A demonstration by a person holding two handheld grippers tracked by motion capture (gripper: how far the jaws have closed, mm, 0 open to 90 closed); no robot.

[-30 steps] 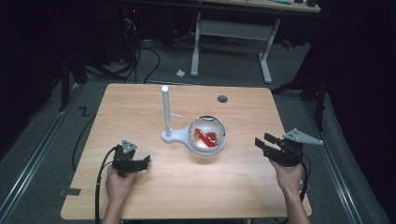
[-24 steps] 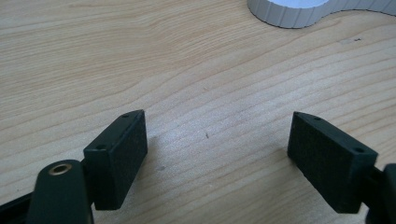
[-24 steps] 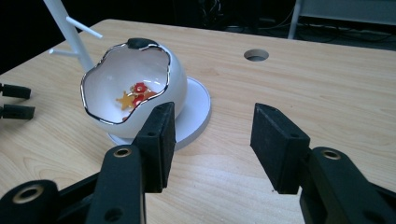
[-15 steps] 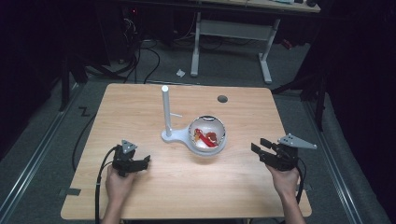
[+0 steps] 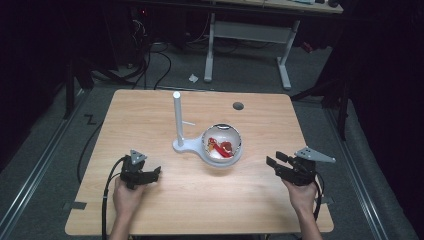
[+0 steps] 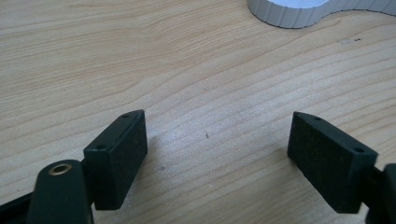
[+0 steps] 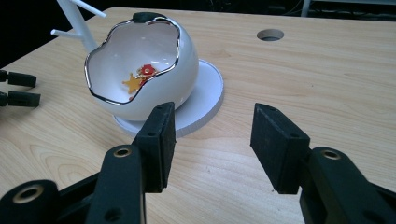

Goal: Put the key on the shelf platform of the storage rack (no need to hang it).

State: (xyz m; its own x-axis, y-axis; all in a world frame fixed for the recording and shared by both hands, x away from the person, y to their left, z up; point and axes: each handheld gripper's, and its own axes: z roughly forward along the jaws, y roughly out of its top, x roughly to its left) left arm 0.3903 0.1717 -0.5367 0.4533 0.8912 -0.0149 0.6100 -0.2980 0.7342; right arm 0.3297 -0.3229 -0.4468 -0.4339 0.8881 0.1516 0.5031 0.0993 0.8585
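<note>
The right gripper (image 5: 272, 162) sits low over the table (image 5: 150, 115) at about four o'clock from the table's middle, its jaws parted to a middling gap with nothing but bare wood between them; in the right gripper view (image 7: 212, 135) the two black pads stand apart and grip nothing. The jaws point toward ten o'clock, at the white bowl (image 5: 222, 149). The bowl is near the jaws but clear of them. It is egg-shaped with a wavy silvery rim (image 7: 135, 58), tilted so that its mouth faces the right gripper, and it rests on a round white base plate (image 7: 205, 100). Inside lie small red and yellow pieces (image 7: 140, 77).

The base plate runs on at ten o'clock from the bowl into the foot of a white upright post (image 5: 177, 117), which carries thin side pegs (image 7: 84, 5). At one o'clock from the bowl, well apart, a round hole (image 5: 238, 105) is cut in the tabletop.

The left gripper (image 5: 156, 171) lies at about eight o'clock from the table's middle, well apart from the bowl, jaws wide and empty over plain wood, as the left gripper view (image 6: 215, 154) shows. At twelve o'clock in that view the ribbed white edge of the stand foot (image 6: 294, 14) shows. A black cable (image 5: 107, 185) trails from the left gripper toward six o'clock.
</note>
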